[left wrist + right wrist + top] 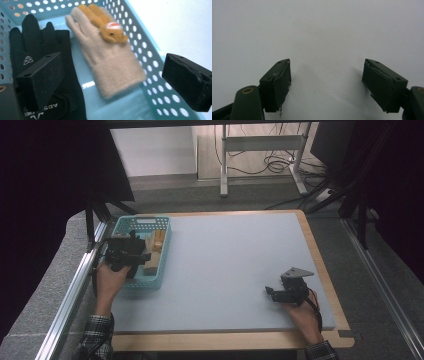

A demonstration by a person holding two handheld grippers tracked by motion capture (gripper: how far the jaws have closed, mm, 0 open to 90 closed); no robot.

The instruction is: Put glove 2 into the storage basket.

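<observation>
Turquoise perforated plastic forms the basket [161,251] at the table's [235,265] far left in the high view, its contents half hidden by the left gripper [131,254]; the right gripper [278,292] is rested near the right edge. From the left gripper view, jaws are spread wide with nothing held over a fleecy beige glove [110,67] bearing a plush animal [106,23], beside a black glove [40,47] cut off by a jaw. From the right gripper view, jaws are parted over the bare matte surface.

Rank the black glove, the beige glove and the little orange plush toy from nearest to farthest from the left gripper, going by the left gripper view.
1. black glove, lying beside and under the left gripper's near jaw.
2. beige glove, in the middle of the blue basket.
3. orange plush toy, lying on the beige glove's far end.
</observation>
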